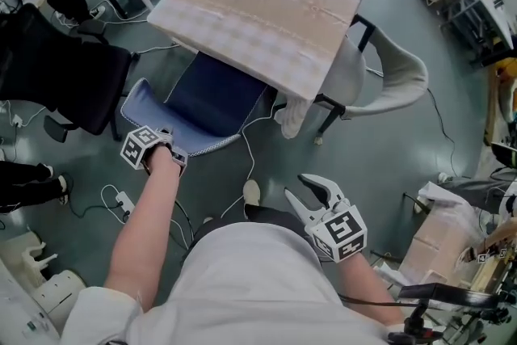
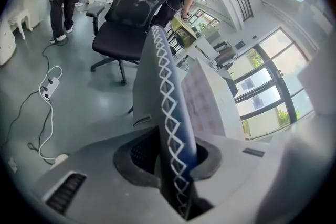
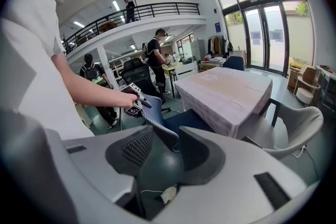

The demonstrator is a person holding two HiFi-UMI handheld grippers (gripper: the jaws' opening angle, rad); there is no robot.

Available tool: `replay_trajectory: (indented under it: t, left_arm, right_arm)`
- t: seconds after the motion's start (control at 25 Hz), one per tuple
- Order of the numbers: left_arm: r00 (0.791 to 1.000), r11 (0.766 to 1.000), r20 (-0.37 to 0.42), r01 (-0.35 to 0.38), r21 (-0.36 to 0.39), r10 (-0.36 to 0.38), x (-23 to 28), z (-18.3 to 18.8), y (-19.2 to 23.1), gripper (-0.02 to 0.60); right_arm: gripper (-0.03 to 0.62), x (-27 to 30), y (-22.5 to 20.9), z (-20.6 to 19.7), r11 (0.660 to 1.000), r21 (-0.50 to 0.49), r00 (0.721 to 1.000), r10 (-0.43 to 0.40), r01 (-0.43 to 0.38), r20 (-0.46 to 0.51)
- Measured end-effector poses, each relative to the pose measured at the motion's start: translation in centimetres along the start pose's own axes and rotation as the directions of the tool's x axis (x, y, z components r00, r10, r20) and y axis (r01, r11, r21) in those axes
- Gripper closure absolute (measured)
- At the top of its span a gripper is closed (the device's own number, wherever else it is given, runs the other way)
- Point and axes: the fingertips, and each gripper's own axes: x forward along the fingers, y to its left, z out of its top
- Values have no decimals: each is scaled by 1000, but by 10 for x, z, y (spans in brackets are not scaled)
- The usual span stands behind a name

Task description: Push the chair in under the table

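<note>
Gripping the top edge of the chair (image 1: pixel 202 105) back with the left tool (image 1: pixel 168 143), pads pressed on both faces of the blue stitched padding. Holding the right tool (image 1: pixel 311 194) idle on the near side of the counter (image 1: pixel 258 4), well apart from it, jaws apart with nothing between them. Found the seat partly under the near edge of the counter, with the back outside it. For the push: keep the clamp firm, drive level and square toward the counter, avoid twisting the back sideways. Judged likely to snag: white cable (image 1: pixel 246 166) on the floor just off the near edge of the counter; go slowly there. Steer clear of the grey chair (image 1: pixel 388 77) at the right side of the counter.
</note>
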Motion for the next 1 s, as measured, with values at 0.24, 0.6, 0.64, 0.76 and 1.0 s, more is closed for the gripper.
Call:
replay_trajectory:
  t: [0.24,0.6,0.64,0.76,1.0]
  left_arm:
    - [1000,1000,-2,2,-14,-3,3,-8,-15,489]
    - [1000,999,-17,-18,38,19,2,-12,-9,466]
    - [999,998,-27,-30,52,32,2,-13,-7,455]
    - [998,996,-39,-49,70,52,-4,-11,-5,398]
    - [999,994,21,24,104,-26,-36,7,-13,393]
  right_arm:
    - [430,-3,-7,-1,1000,17,1000,-17,17,0]
    - [430,2,3,2,1000,-5,1000,-1,1,0]
    - [430,2,5,2,1000,-8,1000,-1,1,1]
    - [430,1,12,2,1000,-15,1000,1,-1,4]
    - [430,2,33,4,999,-31,1000,16,-15,22]
